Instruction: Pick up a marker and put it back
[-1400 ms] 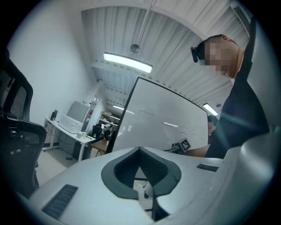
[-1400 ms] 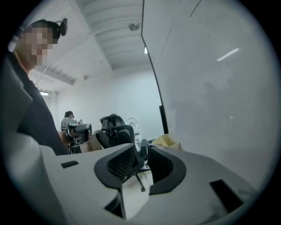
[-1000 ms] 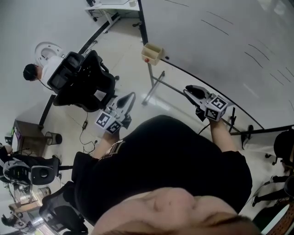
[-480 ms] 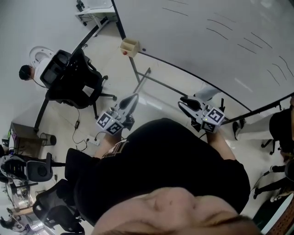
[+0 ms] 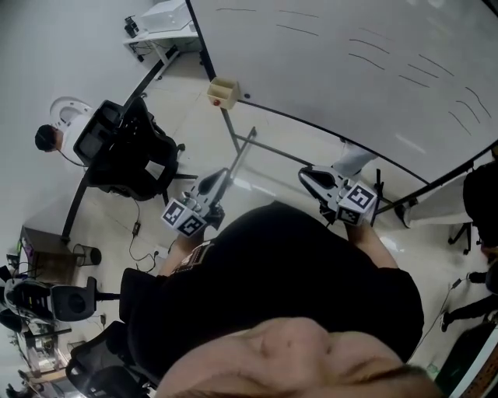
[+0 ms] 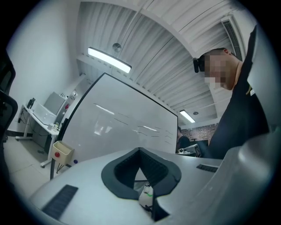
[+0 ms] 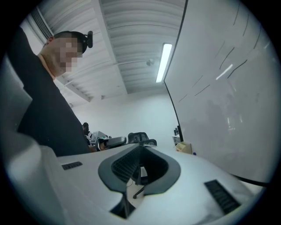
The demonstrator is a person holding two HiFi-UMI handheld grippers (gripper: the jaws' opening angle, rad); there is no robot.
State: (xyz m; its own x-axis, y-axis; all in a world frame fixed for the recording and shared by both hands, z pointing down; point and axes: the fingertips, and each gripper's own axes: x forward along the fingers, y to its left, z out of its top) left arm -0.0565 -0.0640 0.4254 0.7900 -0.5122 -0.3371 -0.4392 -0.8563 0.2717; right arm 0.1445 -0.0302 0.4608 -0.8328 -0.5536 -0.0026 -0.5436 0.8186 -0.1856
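Note:
A beige marker box (image 5: 223,91) with a red dot hangs at the lower left corner of the whiteboard (image 5: 350,62). I cannot make out a marker in it. My left gripper (image 5: 224,176) points toward the board's stand, well short of the box, with its jaws together. In the left gripper view the left gripper (image 6: 139,150) has its tips meeting, and the box (image 6: 61,152) sits far left. A small white and green thing (image 6: 145,193) shows through the gap; what it is I cannot tell. My right gripper (image 5: 305,173) (image 7: 141,147) has just been closing, with nothing between its jaws.
A black office chair (image 5: 128,148) stands left of the board's stand (image 5: 241,151), with a seated person (image 5: 50,136) beyond it. A white desk (image 5: 167,19) is at the top. More chairs and gear crowd the lower left (image 5: 54,295).
Both grippers have drifted toward the whiteboard and the view has swung with me. The right gripper's jaws have come together from a wider gap.

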